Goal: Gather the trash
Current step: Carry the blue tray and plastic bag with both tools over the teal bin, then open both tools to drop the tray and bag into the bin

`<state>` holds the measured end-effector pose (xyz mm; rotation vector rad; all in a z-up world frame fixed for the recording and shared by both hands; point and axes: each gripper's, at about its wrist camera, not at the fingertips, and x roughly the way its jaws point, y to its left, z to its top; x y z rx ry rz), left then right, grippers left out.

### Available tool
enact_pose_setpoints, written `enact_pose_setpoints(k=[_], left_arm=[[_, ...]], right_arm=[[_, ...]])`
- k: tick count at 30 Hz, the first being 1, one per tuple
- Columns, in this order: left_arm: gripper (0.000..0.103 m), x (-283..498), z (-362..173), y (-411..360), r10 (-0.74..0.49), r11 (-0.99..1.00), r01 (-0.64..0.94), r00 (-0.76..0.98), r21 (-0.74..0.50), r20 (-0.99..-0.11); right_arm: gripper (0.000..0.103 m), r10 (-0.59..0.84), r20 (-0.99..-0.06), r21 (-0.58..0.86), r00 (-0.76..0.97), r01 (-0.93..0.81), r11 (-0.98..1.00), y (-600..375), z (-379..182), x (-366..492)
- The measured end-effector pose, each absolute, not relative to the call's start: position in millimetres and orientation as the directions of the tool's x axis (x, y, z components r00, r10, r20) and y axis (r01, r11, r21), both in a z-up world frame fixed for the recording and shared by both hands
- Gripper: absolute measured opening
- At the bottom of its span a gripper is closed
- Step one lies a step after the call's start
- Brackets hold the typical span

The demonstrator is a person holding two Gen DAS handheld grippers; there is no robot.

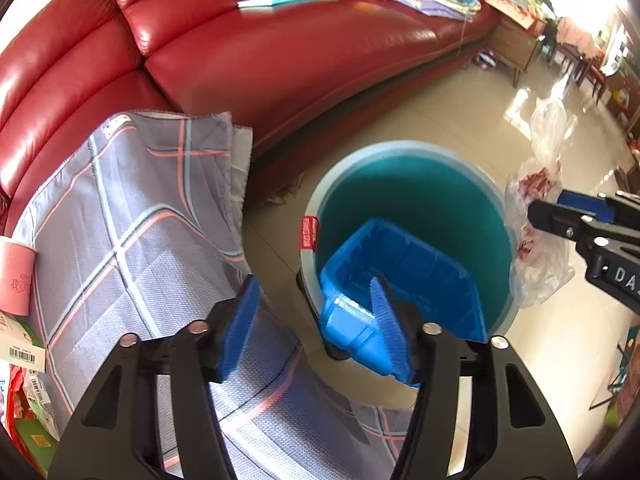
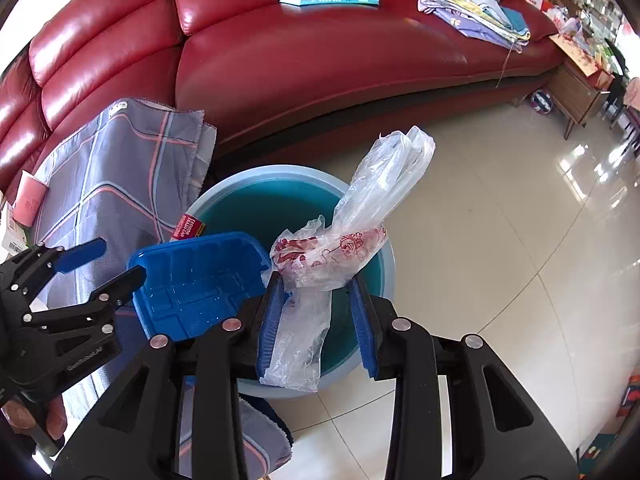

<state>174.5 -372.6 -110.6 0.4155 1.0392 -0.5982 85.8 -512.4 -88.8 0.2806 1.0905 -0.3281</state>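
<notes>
Left wrist view: the left gripper (image 1: 316,320) stands with its jaws spread, nothing pressed between the blue pads (image 1: 240,320). The blue plastic tray (image 1: 400,280) lies tilted against the inner wall of the teal bin (image 1: 420,200), at the 7 o'clock side of its mouth, its lower edge overhanging the rim there. The right pad overlaps the tray in this view; whether it touches cannot be told. At 3 o'clock the right gripper (image 1: 560,216) enters, carrying a clear plastic bag (image 1: 536,240) with red print.

Right wrist view: the right gripper (image 2: 316,320) pinches the plastic bag, which bunches between the pads and rises above the bin's 3 o'clock rim. A plaid cloth (image 2: 120,184) drapes at 9 o'clock; a red sofa (image 2: 320,64) spans 12 o'clock.
</notes>
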Motion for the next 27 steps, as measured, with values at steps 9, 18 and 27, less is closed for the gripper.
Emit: enact_pose_setpoints(k=[9,18,27], left_arm=[[0.07,171.4,-98.3,-363.3,-0.276,0.778,0.627,0.396,0.038,-0.876],[0.08,164.0,-91.1,-340.1,-0.286,0.797,0.603,0.385,0.005,-0.877],[0.091,159.8,-82.1,-321.3,-0.302,0.812,0.584,0.403,-0.01,-0.864]], right_arm=[[0.033,-0.119,-0.904,0.05,0.411,0.379,0.924,-509.1,-90.2,90.2],[0.045,-0.086,-0.919,0.061,0.385,0.355,0.933,-497.1,-100.6,97.5],[0.084,-0.075,-0.918,0.072,0.39,0.349,0.935,-483.7,-92.2,101.4]])
